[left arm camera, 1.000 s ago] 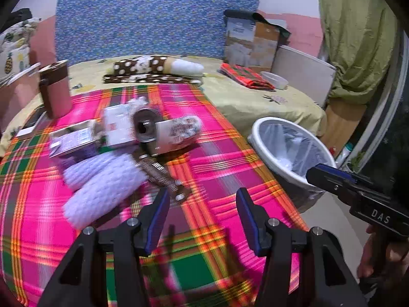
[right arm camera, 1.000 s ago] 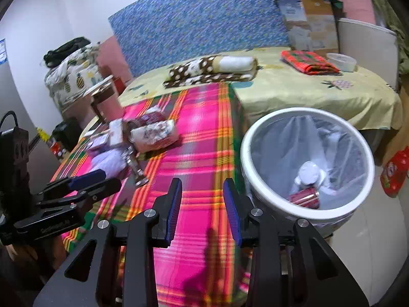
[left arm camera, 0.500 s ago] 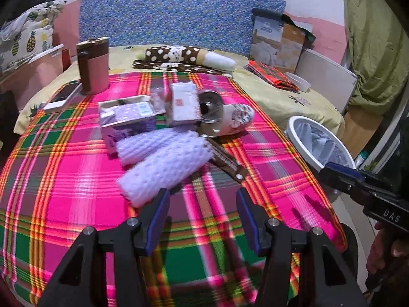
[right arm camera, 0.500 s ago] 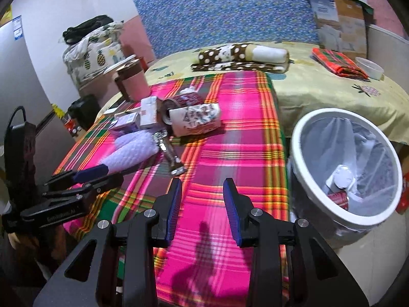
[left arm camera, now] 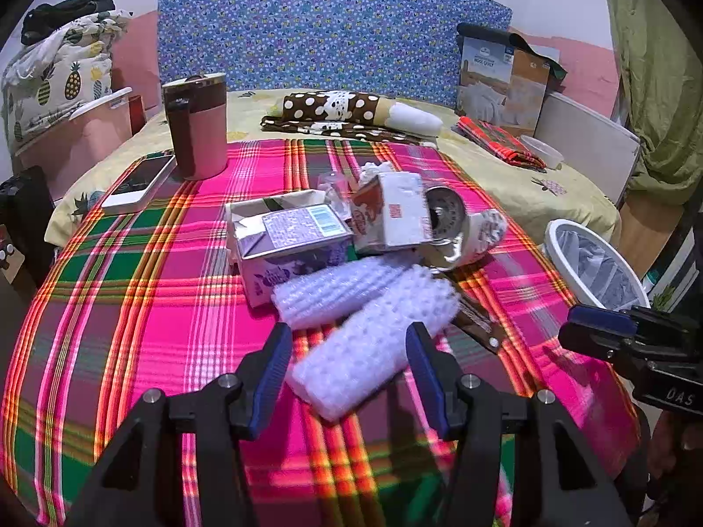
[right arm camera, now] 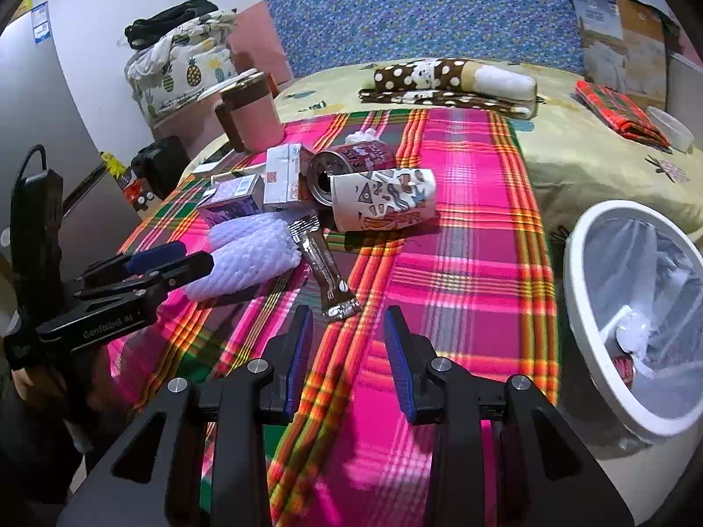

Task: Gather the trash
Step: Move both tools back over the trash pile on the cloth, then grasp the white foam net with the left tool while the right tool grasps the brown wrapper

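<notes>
Plaid tablecloth (left arm camera: 132,307) holds trash; bin (right arm camera: 584,307) beside; both grippers' fingers apart.

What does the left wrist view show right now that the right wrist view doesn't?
Only the left wrist view shows the phone lying beside the pink jug, and the purple carton's top face.

Only the right wrist view shows what lies inside the trash bin, the red can clearly, and the whole snack wrapper.

Both show the foam sleeves, the patterned paper cup, the plaid cloth, and both open claws: left claw, right claw.
</notes>
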Available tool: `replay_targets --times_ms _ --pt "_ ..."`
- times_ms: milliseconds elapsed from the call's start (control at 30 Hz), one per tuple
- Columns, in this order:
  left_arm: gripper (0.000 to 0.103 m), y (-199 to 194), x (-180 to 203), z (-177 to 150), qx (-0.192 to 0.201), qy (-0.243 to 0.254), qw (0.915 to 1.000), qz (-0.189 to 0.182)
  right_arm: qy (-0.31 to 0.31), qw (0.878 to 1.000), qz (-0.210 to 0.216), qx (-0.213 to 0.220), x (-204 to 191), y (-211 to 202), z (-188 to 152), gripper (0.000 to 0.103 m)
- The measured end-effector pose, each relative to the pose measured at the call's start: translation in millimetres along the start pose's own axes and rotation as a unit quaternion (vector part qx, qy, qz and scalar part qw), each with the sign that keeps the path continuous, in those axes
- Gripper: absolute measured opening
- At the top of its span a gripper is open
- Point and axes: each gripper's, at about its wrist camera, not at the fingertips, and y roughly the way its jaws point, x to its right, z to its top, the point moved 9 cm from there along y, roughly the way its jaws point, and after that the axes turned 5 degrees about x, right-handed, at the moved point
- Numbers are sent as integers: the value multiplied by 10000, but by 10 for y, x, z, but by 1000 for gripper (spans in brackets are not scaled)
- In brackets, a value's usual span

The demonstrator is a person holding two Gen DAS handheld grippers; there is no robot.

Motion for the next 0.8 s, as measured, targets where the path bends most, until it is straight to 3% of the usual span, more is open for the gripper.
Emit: replay_targets --times_ms 567,667,800 --pt "60 235 159 -198 -532 424 9967 -452 -228 9979 123 -593 -90 532 7 36" --pt "59 246 205 -256 -643 425 9962 -401 -259 9978 77 -598 -92 510 -13 21" --pt "40 200 255 -294 -628 448 9967 -244 -194 9983 68 -542 -65 426 -38 14"
